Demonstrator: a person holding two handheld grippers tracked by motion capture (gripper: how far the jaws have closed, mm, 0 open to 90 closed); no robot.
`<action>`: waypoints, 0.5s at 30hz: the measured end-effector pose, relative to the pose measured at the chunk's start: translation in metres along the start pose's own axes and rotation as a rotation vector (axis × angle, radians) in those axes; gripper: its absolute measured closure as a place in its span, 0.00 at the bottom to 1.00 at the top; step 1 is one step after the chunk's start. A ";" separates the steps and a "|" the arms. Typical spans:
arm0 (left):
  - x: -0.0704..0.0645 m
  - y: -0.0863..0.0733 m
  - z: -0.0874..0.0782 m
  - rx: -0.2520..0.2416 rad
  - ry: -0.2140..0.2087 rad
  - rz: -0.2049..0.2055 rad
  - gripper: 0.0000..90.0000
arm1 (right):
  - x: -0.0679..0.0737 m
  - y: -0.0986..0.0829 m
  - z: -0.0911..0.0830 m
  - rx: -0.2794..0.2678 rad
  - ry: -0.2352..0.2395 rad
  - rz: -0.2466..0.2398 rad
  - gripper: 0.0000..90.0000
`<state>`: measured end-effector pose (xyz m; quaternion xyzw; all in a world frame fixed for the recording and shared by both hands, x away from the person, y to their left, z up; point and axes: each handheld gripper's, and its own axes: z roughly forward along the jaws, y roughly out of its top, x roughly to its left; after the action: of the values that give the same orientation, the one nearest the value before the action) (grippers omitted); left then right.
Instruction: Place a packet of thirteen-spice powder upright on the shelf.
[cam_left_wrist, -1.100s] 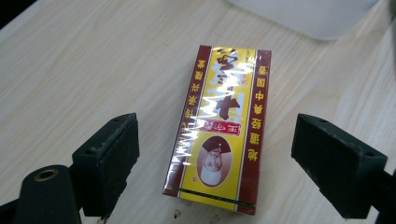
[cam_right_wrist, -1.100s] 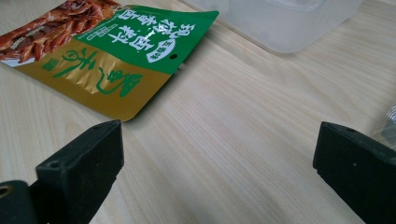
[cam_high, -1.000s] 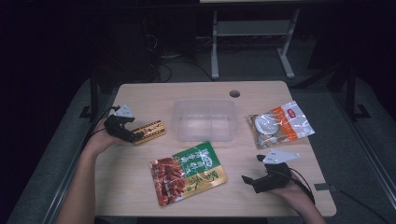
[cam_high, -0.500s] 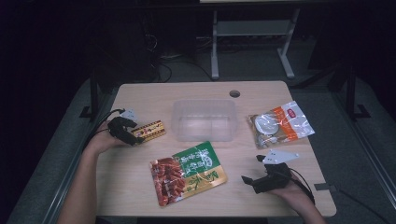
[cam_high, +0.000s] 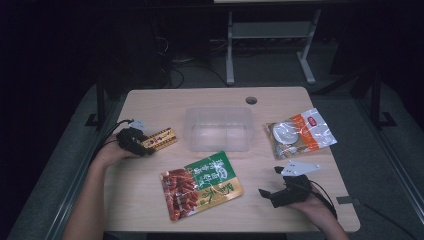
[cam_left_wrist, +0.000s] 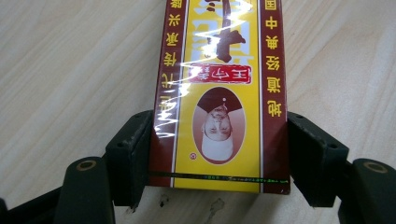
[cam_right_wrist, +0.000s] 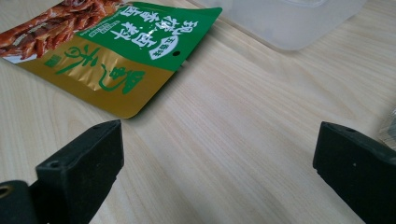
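Note:
A long yellow and dark red box lies on the left part of the table. My left gripper is shut on its near end. In the left gripper view the box sits between the jaws of the left gripper, and both pads press its long sides. My right gripper rests near the table's front right, open, with only bare wood between its jaws. The right gripper points toward a green, gold and red snack pouch.
A clear plastic tub stands at the table's middle. The snack pouch lies in front of it. A clear bag with an orange and white label lies at the right. A cable hole is at the back edge.
My left gripper has slid forward along the table onto the near end of the box and now has its jaws on it. The right gripper has stayed put.

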<state>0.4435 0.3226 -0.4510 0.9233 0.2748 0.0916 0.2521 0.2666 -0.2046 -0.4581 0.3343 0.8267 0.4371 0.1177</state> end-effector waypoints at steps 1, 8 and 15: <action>0.000 0.000 0.000 0.001 0.002 -0.007 0.34 | 0.000 0.000 0.000 0.000 0.000 -0.002 0.02; 0.000 -0.001 -0.005 -0.018 -0.012 -0.053 0.35 | 0.000 0.000 -0.001 0.000 -0.003 -0.001 0.02; -0.005 -0.002 -0.023 -0.081 -0.040 -0.074 0.35 | 0.000 0.000 0.000 0.021 0.000 0.000 0.10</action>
<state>0.4315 0.3312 -0.4323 0.9033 0.2997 0.0746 0.2978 0.2666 -0.2053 -0.4581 0.3356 0.8311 0.4285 0.1141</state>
